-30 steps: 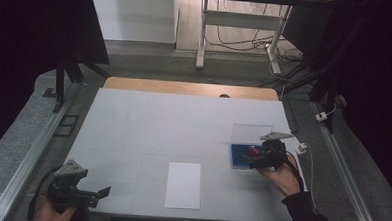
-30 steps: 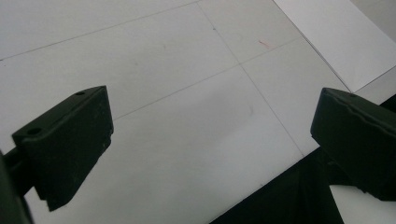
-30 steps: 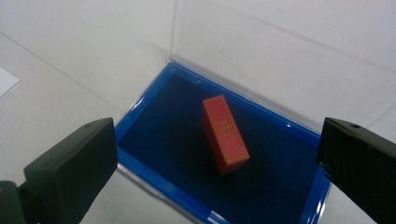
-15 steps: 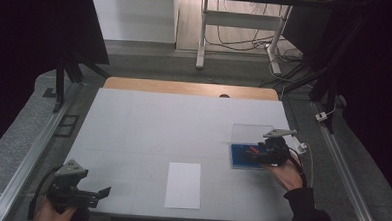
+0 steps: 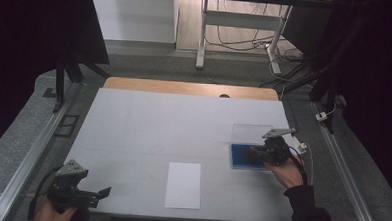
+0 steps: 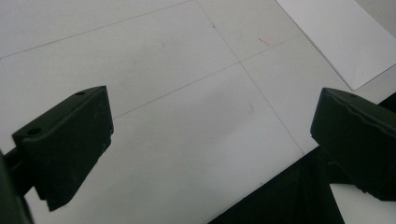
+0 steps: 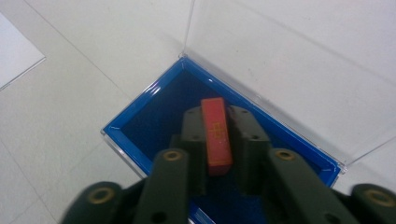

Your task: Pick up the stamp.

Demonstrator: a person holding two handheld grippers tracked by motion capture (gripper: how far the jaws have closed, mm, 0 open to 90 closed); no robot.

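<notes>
Gripping a small red block (image 7: pixel 216 137) between its two black fingers (image 7: pixel 194 140), the right gripper (image 7: pixel 217 140) sits over the blue tray (image 7: pixel 140 126) of a clear plastic box; its jaws have just been closing, and the block now stands pinched between them, long side running away from the camera, with faint yellow marks on its upper face. In the right gripper view the block hangs above the dark blue floor of the tray, near its middle; whether it touches that floor cannot be told. A transparent lid (image 7: pixel 289 60) stands raised at the far edge of the tray. In the high view the right gripper (image 5: pixel 264 153) lies over the blue tray (image 5: pixel 239 160) toward the right side of the table (image 5: pixel 183 125), with the person's right hand (image 5: pixel 286 169) and dark sleeve coming in from below. A white sheet of paper (image 5: pixel 183 185) lies flat near the front middle of the table, well apart from the tray. The left gripper (image 5: pixel 98 194) is held at the front left corner of the table, and in the left gripper view its fingers (image 6: pixel 70 140) stand wide apart with nothing between them, over bare white table, a corner of the paper (image 6: pixel 345 37) showing beyond.
</notes>
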